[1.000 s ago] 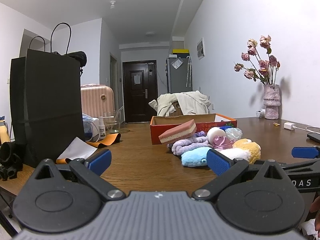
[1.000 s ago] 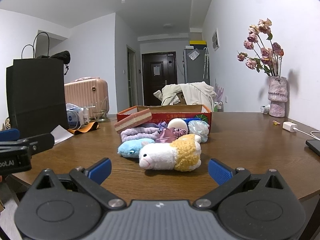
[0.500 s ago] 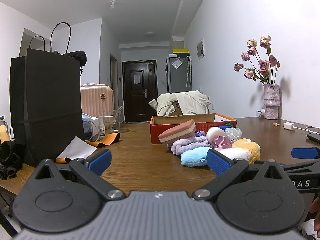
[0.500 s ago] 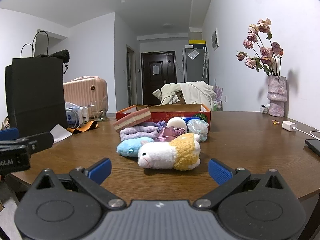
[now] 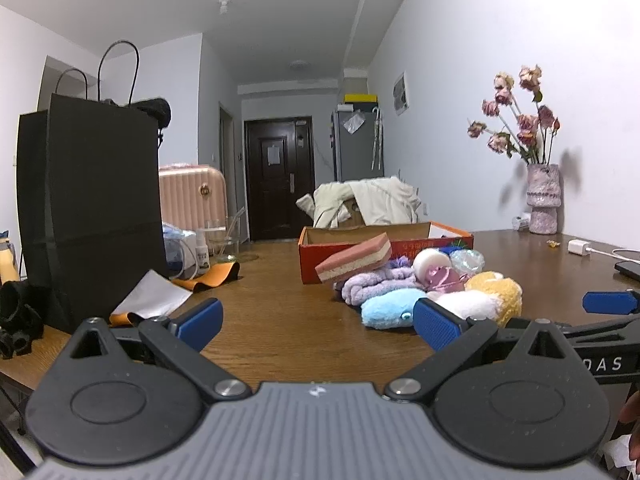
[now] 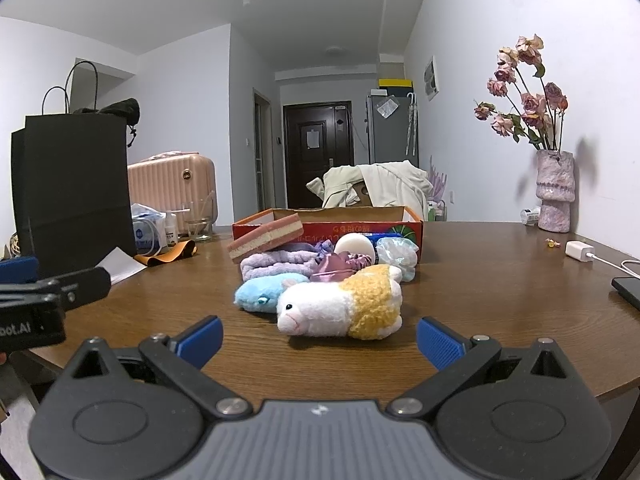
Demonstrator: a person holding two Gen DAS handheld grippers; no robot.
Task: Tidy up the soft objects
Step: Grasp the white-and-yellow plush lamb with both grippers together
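Observation:
A pile of soft things lies on the wooden table [image 6: 500, 280] in front of an open orange box [image 6: 360, 230]. Nearest is a white and yellow plush animal [image 6: 340, 306], with a blue plush [image 6: 254, 296] to its left. Behind them are a purple towel [image 6: 276, 262], a pink and cream sponge [image 6: 266, 236], a white round sponge [image 6: 354, 246], a mauve scrunchie [image 6: 340, 264] and a pale mesh pouf [image 6: 398, 254]. My right gripper [image 6: 320, 338] is open, just short of the plush animal. My left gripper [image 5: 316, 322] is open, left of the pile [image 5: 400, 284].
A tall black paper bag [image 5: 88, 208] stands at the table's left, with small bottles [image 5: 202, 250], a white sheet [image 5: 150, 296] and an orange strap [image 5: 212, 276] beside it. A vase of dried flowers [image 6: 554, 196], a charger [image 6: 578, 250] and a phone [image 6: 628, 286] sit at the right.
Both grippers have crept slightly forward toward the pile. Nothing has been grasped and the soft things have not moved.

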